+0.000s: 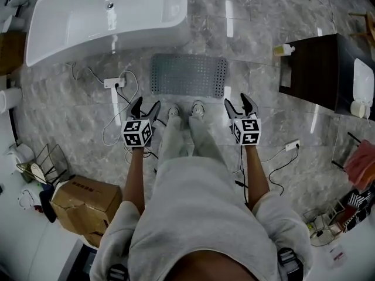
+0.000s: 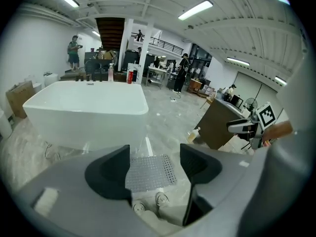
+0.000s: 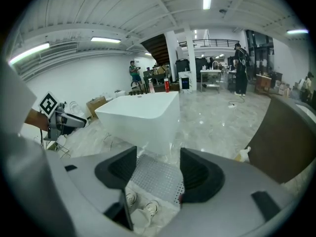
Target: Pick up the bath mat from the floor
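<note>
No text, label, brand or number is legible anywhere here.

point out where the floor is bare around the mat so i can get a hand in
The floor is bare between the mat and the dark cabinet, and beyond the mat, right of the bathtub. Left of the mat it is crowded with cables and a power strip; the shoes stand at its near edge.

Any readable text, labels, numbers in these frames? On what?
None legible in any view.
Left gripper and right gripper: black-and-white square marker patterns only, no letters.
Cardboard box: no print readable.
Yellow bottle by the dark cabinet: label too small to read.
</note>
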Motion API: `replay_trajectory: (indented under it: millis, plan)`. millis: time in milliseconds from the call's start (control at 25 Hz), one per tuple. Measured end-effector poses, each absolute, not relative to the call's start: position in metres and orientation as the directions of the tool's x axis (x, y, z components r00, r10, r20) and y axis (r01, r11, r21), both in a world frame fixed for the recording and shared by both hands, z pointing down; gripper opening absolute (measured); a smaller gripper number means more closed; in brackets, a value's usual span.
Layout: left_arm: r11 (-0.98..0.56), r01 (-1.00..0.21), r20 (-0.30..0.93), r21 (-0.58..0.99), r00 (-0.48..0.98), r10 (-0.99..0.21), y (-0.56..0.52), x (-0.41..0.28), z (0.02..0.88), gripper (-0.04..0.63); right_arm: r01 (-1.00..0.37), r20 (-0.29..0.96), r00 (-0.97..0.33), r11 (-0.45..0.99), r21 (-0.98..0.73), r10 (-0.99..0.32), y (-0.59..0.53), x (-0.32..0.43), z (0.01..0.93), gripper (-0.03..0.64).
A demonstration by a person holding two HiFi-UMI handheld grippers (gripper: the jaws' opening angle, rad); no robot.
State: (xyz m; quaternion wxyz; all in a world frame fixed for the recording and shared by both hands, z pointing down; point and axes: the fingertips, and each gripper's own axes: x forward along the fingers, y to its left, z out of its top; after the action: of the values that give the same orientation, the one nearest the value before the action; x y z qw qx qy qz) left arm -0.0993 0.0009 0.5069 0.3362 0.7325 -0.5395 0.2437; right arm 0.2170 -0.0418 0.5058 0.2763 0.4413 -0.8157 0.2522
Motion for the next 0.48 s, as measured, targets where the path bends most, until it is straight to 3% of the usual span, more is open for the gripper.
replay_trajectory:
  millis: [480]
  plan:
    - [-0.277,-0.922,0.728,0.27,0.383,-0.569,-0.011,-0.095,0.568,0.325,-0.883,0.707,-0.413,0.442,-0.157,-0.574,-0.042,0.204,0.558,0.268]
